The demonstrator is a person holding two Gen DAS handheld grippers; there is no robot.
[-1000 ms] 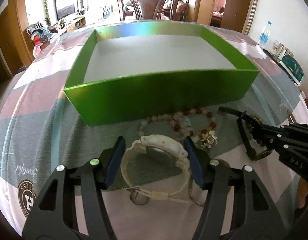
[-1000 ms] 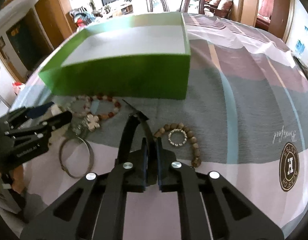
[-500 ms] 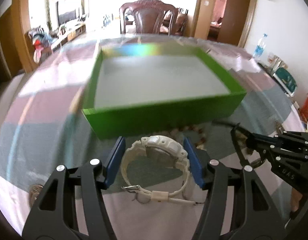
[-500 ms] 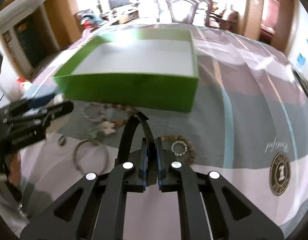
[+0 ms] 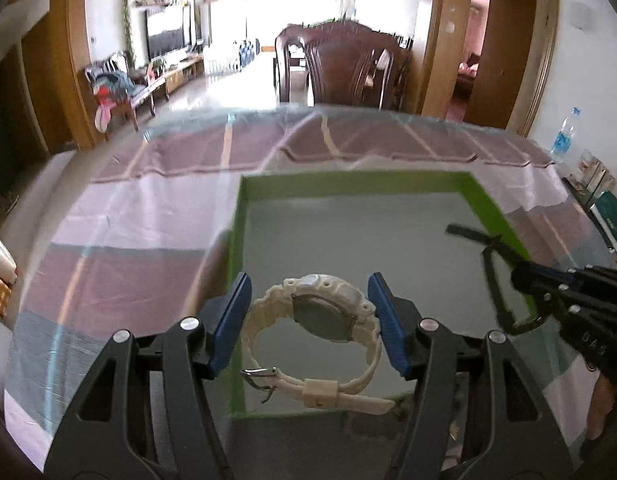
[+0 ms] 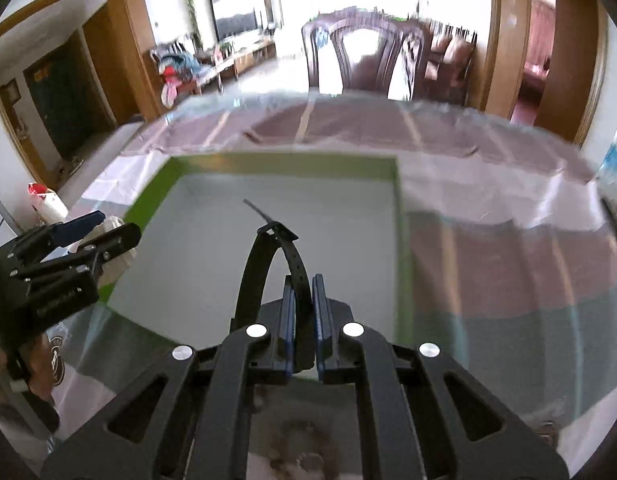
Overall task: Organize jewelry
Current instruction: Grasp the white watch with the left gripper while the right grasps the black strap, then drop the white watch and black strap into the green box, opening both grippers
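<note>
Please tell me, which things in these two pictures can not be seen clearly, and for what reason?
- Face of the white watch: left wrist view shows only its back.
- Case of the black watch: right wrist view, hidden behind the right gripper; the left wrist view is blurred.
- Bead bracelets on the table: right wrist view, blurred, partly behind the gripper.
- Near wall of the green box: covered by both grippers.

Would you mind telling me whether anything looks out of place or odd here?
Nothing stands out: the left tongs hold the white watch and the right tongs the black strap, both above the green box.
</note>
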